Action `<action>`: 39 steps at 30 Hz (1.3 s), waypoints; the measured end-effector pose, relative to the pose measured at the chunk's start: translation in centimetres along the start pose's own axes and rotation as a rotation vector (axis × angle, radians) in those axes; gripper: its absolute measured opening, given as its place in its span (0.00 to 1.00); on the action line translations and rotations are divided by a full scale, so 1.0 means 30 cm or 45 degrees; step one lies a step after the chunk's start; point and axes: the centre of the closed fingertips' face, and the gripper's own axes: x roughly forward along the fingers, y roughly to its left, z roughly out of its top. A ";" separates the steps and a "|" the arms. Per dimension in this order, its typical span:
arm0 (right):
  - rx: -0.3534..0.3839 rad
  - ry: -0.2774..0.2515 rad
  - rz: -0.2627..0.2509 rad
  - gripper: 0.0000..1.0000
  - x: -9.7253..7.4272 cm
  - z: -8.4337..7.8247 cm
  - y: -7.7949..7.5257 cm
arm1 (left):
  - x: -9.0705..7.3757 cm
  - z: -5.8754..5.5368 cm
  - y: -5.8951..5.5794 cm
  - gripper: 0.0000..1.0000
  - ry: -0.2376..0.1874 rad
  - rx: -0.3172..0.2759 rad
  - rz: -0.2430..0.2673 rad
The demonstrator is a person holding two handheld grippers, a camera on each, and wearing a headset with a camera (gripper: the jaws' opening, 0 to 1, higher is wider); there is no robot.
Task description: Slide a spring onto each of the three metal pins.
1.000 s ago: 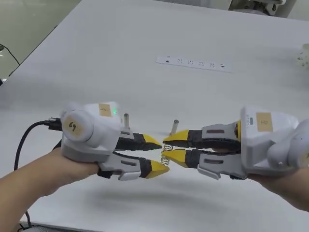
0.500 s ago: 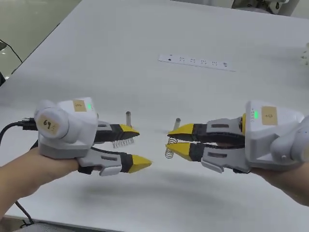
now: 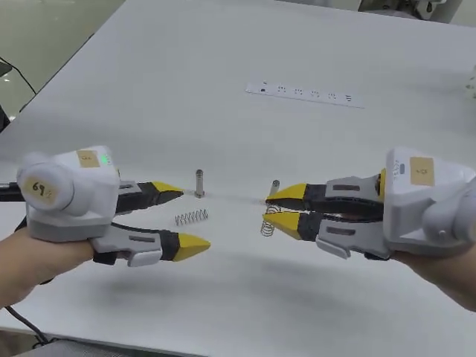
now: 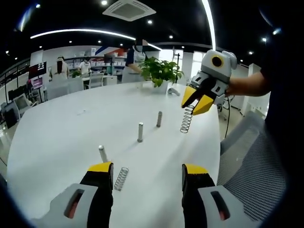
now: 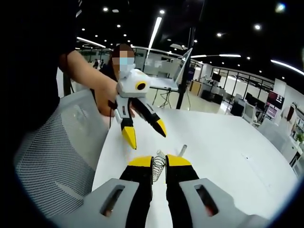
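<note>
Over bench [image 3: 223,67] — right hand-held gripper [image 3: 268,207] clamps spring [image 3: 266,227] | left hand-held gripper [image 3: 195,217] agape, apart

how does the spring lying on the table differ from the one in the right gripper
The loose spring lies flat on the table; the held spring hangs roughly upright. The loose spring is gripped by nothing, just ahead of the open left gripper; the held spring is pinched at its top end by the right gripper. Both are slim metal coils.
</note>
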 end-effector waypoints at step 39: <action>-0.053 0.065 -0.041 0.07 -0.004 -0.041 -0.048 | -0.096 -0.077 0.104 0.98 0.011 -0.111 0.176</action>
